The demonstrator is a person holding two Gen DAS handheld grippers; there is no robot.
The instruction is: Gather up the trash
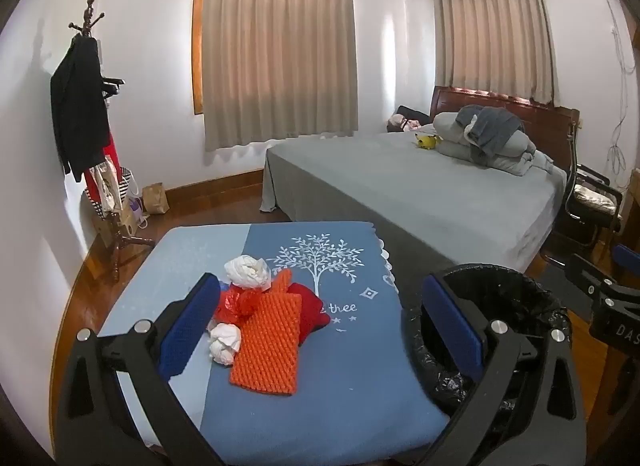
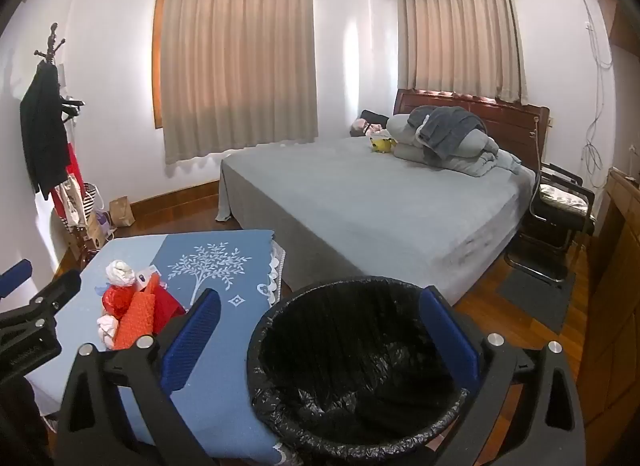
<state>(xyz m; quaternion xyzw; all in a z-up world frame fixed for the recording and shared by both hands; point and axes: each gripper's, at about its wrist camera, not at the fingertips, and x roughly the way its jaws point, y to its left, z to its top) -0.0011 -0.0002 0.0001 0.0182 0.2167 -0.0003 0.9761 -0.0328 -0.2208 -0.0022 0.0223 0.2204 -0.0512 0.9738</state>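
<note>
A pile of trash lies on the blue table (image 1: 352, 366): an orange foam net sleeve (image 1: 268, 342), a crumpled red plastic bag (image 1: 236, 304), a red piece (image 1: 310, 306) and two white tissue wads (image 1: 246, 272) (image 1: 225, 342). My left gripper (image 1: 320, 326) is open and empty above the pile. A black-lined trash bin (image 2: 360, 366) stands right of the table. My right gripper (image 2: 320, 342) is open and empty above the bin. The pile also shows in the right wrist view (image 2: 134, 316).
A grey bed (image 2: 380, 201) with folded bedding stands behind the table and bin. A coat rack (image 1: 88, 125) with clothes and bags is at the left wall. A black chair (image 2: 560, 217) and a wooden cabinet (image 2: 616, 266) are at the right.
</note>
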